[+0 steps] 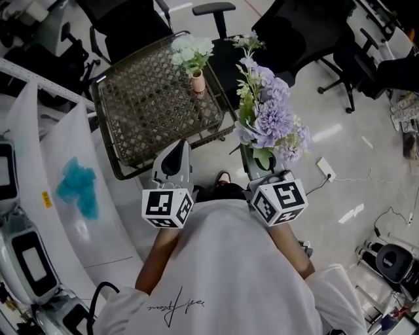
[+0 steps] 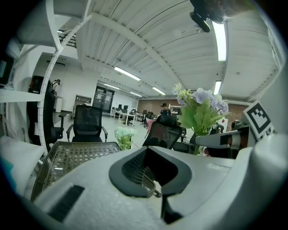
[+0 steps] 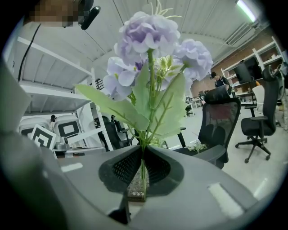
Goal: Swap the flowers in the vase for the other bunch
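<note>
A small pink vase (image 1: 197,82) with white-green flowers (image 1: 191,51) stands upright near the far right corner of a woven mesh table (image 1: 147,108). My right gripper (image 1: 260,167) is shut on the stems of a purple bunch (image 1: 270,111), held upright beside the table's right edge. In the right gripper view the thin stems (image 3: 143,173) are pinched between the jaws and the purple bunch (image 3: 153,67) rises above. My left gripper (image 1: 175,149) is shut and empty at the table's near edge. The left gripper view shows the white flowers (image 2: 123,134) beyond the closed jaws, and the purple bunch (image 2: 202,108) to the right.
Black office chairs (image 1: 219,16) stand behind the table and to the right (image 1: 340,59). A white rack with a blue cloth (image 1: 77,186) lines the left side. Cables and a plug (image 1: 326,169) lie on the floor at right.
</note>
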A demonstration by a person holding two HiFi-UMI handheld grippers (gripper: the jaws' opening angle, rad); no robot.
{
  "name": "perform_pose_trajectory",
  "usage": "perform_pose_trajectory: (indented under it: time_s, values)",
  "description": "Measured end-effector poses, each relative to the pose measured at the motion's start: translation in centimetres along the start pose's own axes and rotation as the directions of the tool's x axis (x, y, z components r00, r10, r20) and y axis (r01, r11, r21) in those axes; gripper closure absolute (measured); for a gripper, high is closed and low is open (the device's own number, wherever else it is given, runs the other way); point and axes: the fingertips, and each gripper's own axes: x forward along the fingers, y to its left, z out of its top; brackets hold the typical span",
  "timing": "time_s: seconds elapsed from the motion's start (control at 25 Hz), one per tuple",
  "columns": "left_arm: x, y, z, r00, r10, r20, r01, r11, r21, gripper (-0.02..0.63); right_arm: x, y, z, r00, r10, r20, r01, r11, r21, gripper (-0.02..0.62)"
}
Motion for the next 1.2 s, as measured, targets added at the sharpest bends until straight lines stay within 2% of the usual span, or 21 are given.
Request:
perform_pose_trajectory:
  time_s: [0.28, 0.56, 0.68, 1.2]
  values:
    - [0.1, 0.0, 0.3, 1.000, 0.015, 0.005, -0.016, 1.000, 0.020, 0.609, 0.2, 0.3, 0.2, 0.999, 0.028, 0.020, -0.028, 1.000, 0.010, 0.563]
    - [0.8, 0.1, 0.2, 1.000, 0.013, 0.010, -0.013, 1.000, -0.010, 0.605, 0.5, 0.4, 0.3, 0.999, 0.037, 0.004, -0.037, 0.999, -0.005, 0.563]
    - [1.6, 0.6, 0.7, 1.000, 0.012, 0.027, -0.010, 0.999, -0.053, 0.601, 1.1, 0.3, 0.5, 0.999, 0.036, -0.011, -0.036, 0.999, -0.029, 0.563]
    - [7.5, 2.9, 1.5, 1.000, -0.028, -0.008, 0.028, 0.998, -0.049, 0.577, 5.1, -2.1, 1.8, 0.999, 0.010, -0.035, -0.011, 1.000, -0.028, 0.563]
